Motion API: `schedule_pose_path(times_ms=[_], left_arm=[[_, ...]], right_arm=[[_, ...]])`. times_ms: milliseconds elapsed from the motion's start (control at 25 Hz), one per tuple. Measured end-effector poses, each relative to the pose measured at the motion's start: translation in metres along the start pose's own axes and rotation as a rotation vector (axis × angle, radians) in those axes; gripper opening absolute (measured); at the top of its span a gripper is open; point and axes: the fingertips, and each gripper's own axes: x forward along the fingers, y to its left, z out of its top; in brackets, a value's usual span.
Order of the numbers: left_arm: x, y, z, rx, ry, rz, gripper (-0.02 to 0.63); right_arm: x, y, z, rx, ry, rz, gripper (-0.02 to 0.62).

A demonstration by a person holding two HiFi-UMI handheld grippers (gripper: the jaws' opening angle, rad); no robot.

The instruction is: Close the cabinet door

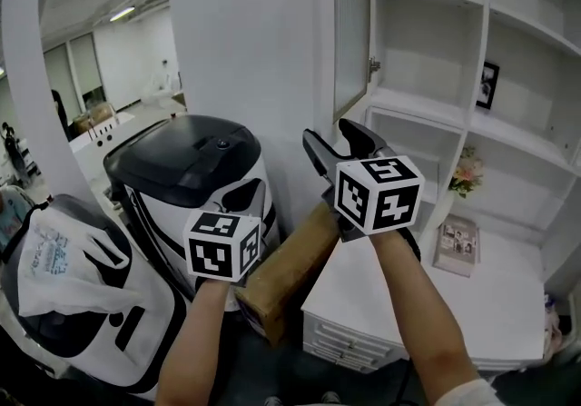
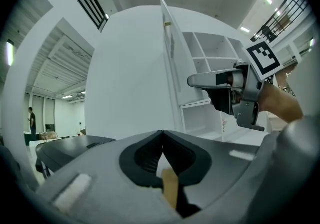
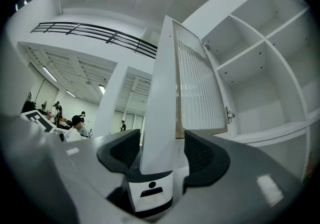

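The right claw (image 3: 161,143) is spread, with the edge of the open cabinet door (image 3: 195,82) standing between its jaws, though any touch is hard to see; the left claw (image 2: 162,142) is pressed together, empty.

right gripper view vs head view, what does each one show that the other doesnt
Only the right gripper view: the cabinet door seen edge-on, lined up between the right gripper's parted jaws, its ribbed glass pane, and a black railing overhead.
Only the head view: the black-lidded bin, the cardboard box, the flowers and the white desk.
Both: the door standing open and the white shelves behind it.
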Motion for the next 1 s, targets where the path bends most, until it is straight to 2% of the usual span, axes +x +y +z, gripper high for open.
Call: schedule_pose_path(times_ms=[240, 400, 680, 1000], left_arm=[[0.014, 0.006, 0.007, 0.012, -0.027, -0.097, 0.000], [0.022, 0.007, 0.009, 0.017, -0.040, -0.151, 0.000], [0.030, 0.007, 0.006, 0.012, -0.049, -0.222, 0.000], [0.035, -0.006, 0.006, 0.032, -0.050, -0.289, 0.000]], right_arm=[[0.004, -0.004, 0.009, -0.008, -0.012, -0.087, 0.264], [0.007, -0.002, 0.008, -0.006, -0.007, -0.117, 0.220], [0.006, -0.003, 0.007, 0.019, -0.006, -0.168, 0.221], [-0.007, -0.008, 0.010, 0.013, -0.007, -0.210, 0.193]])
